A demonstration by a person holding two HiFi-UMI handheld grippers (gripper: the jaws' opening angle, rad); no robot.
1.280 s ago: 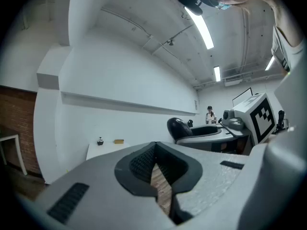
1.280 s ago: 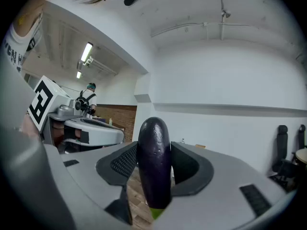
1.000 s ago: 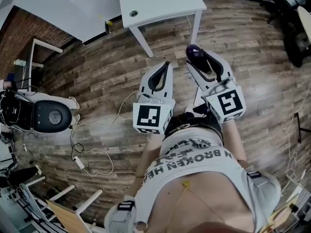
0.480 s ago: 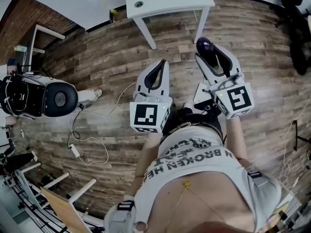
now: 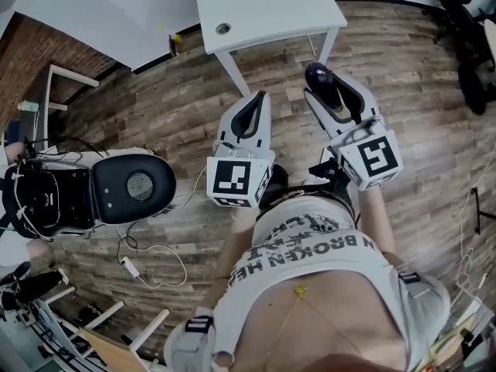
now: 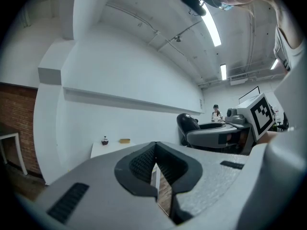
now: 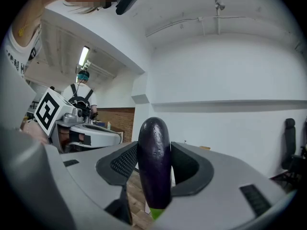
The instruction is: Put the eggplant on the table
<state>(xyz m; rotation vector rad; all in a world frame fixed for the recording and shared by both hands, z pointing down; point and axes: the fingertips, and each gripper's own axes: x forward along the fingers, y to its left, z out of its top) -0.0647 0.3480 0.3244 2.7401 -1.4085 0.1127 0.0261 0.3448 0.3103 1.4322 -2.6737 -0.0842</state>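
1. Tongs first. The right gripper (image 5: 329, 91) is clamped on the eggplant (image 5: 318, 74). In the right gripper view both dark ribbed pads (image 7: 125, 163) press against its sides.
2. The left gripper (image 5: 260, 98) has its jaws closed tip to tip with nothing in them. In the left gripper view (image 6: 154, 143) there's only a thin slit behind the tips, with floor showing through it.
3. The eggplant (image 7: 154, 166) is dark purple and glossy and stands upright in the jaws. Its rounded end pokes up above the pads and a bit of green stem (image 7: 156, 213) shows at the bottom.
4. In the head view it hangs over the wood floor (image 5: 170, 107), near the white table (image 5: 263, 6) but short of it. It isn't on the tabletop; it's just in front of the table's right leg (image 5: 325, 45).
5. Both grippers are held out level, side by side, pointing toward the table. Their marker cubes (image 5: 234, 183) (image 5: 372, 157) sit close to the person's body.
6. The tabletop has a round cable hole (image 5: 223, 29). The left gripper view shows a small dark thing (image 6: 104, 140) and a small yellow thing (image 6: 124, 141) on it, too small to tell what they are.
7. A black office chair (image 5: 132, 188) sits on the floor off to the left, with white cables (image 5: 147, 246) trailing near it.
8. Another person (image 7: 82, 97) stands in the background of the right gripper view.
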